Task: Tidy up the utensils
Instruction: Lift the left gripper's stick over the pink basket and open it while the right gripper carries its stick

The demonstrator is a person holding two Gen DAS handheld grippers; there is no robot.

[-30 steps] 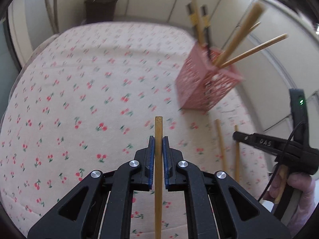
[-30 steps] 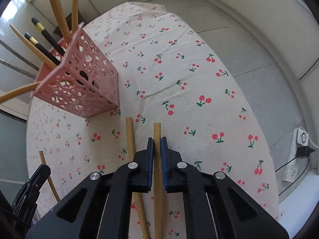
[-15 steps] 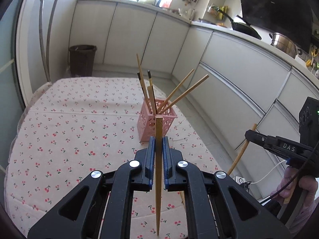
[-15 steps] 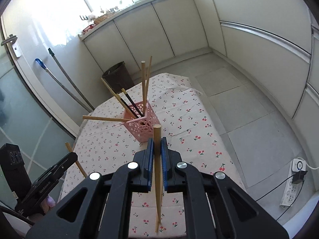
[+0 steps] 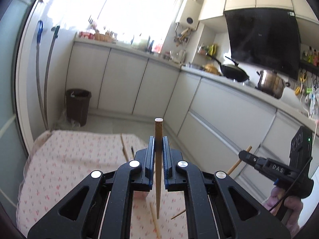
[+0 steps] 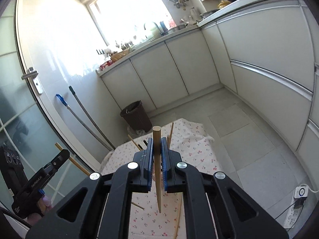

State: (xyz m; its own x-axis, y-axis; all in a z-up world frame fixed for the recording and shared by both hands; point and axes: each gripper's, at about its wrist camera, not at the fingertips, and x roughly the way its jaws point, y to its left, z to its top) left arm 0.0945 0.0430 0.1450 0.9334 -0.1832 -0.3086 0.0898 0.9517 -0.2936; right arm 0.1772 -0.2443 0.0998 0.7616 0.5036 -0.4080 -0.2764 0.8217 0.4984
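The left tongs (image 5: 159,145) are closed tight on a wooden chopstick (image 5: 158,159), blunt end up, tapered tip hanging below the pads. The right tongs (image 6: 157,146) pinch a second chopstick (image 6: 157,163) the same way. Both pairs are held high, well above the counter (image 5: 65,159) with its cherry-print cloth. Under and just past the left tongs, tips of other chopsticks (image 5: 124,149) poke up, the holder itself hidden behind the tongs. Off to the right of the left tongs is open air down to the tiled floor (image 6: 249,131). Farther on stand a brown bin (image 5: 78,106), two mop handles (image 5: 42,75) leaning by the glass door, white cabinets (image 5: 127,83) and a bright window (image 5: 137,8).
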